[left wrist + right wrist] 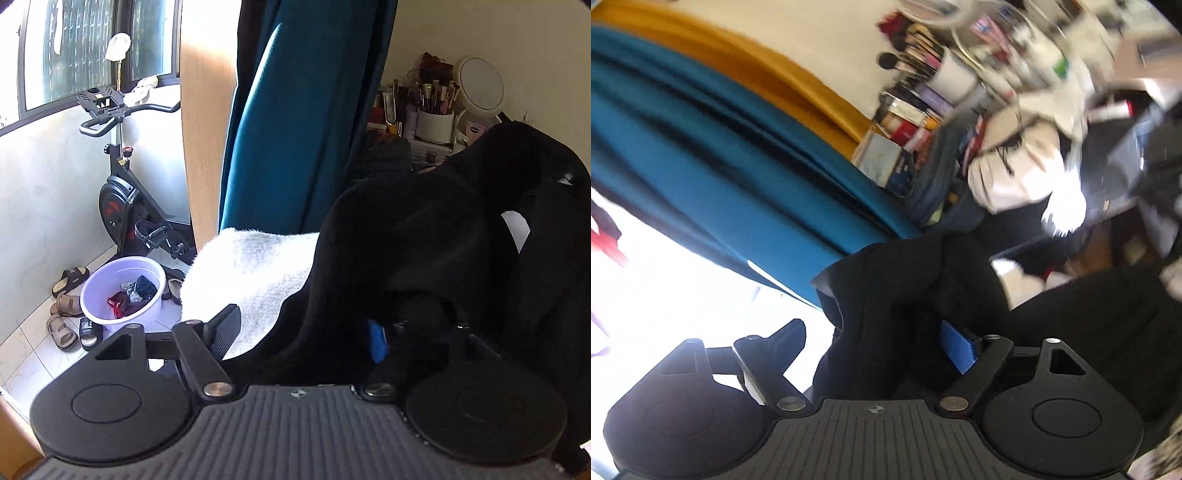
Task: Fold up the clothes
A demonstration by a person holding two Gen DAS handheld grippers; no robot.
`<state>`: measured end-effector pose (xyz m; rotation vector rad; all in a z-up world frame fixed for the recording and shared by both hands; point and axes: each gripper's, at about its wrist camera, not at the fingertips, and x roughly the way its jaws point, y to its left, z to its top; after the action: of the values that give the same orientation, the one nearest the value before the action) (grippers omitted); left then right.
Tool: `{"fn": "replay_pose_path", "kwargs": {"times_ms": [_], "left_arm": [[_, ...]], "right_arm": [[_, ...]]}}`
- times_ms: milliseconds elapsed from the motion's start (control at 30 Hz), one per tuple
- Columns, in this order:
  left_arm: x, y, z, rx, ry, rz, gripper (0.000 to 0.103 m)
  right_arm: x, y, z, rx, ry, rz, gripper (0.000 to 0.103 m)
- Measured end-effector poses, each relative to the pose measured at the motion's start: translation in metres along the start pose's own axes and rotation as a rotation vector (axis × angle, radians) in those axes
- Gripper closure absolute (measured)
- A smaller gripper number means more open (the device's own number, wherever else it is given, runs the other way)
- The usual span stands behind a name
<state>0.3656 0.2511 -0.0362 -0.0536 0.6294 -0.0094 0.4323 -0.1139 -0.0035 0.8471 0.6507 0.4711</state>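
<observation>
A black garment [424, 240] lies crumpled over a white fluffy cloth [251, 273] in the left wrist view. My left gripper [301, 336] stands open. Its left finger [225, 330] is clear of the fabric, and its blue-padded right finger [377, 341] sits against the black folds lying between the two. The right wrist view is tilted and blurred. There the same black garment [905, 280] bunches between the spread fingers of my right gripper [875, 343], which is open. One blue pad [960, 347] rests beside the cloth, and the other finger [790, 339] stands apart from it.
A teal curtain [295, 122] hangs behind the garment. At the left an exercise bike [122, 192] stands on the tiled floor, with a lavender bucket [96, 291] of small clothes and several sandals [66, 306]. At the back right a cluttered shelf holds makeup brushes [436, 99] and a round mirror [480, 83].
</observation>
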Motion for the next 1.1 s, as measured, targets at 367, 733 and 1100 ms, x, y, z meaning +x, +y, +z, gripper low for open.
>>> {"fn": "replay_pose_path", "kwargs": {"times_ms": [367,733,1100], "left_arm": [[-0.001,0.004,-0.005,-0.046,0.012,-0.010,0.029],[-0.019,-0.002,-0.012,-0.065,0.005,-0.028,0.022],[-0.047,-0.016,-0.021,-0.048,-0.038,-0.234,0.002]], "right_arm": [[-0.053,0.022,-0.056,-0.330,-0.001,-0.151,0.001],[0.017,0.060,-0.147,-0.825,0.198,-0.304,0.052],[-0.017,0.019,-0.054,-0.524,-0.049,-0.426,0.093]]}}
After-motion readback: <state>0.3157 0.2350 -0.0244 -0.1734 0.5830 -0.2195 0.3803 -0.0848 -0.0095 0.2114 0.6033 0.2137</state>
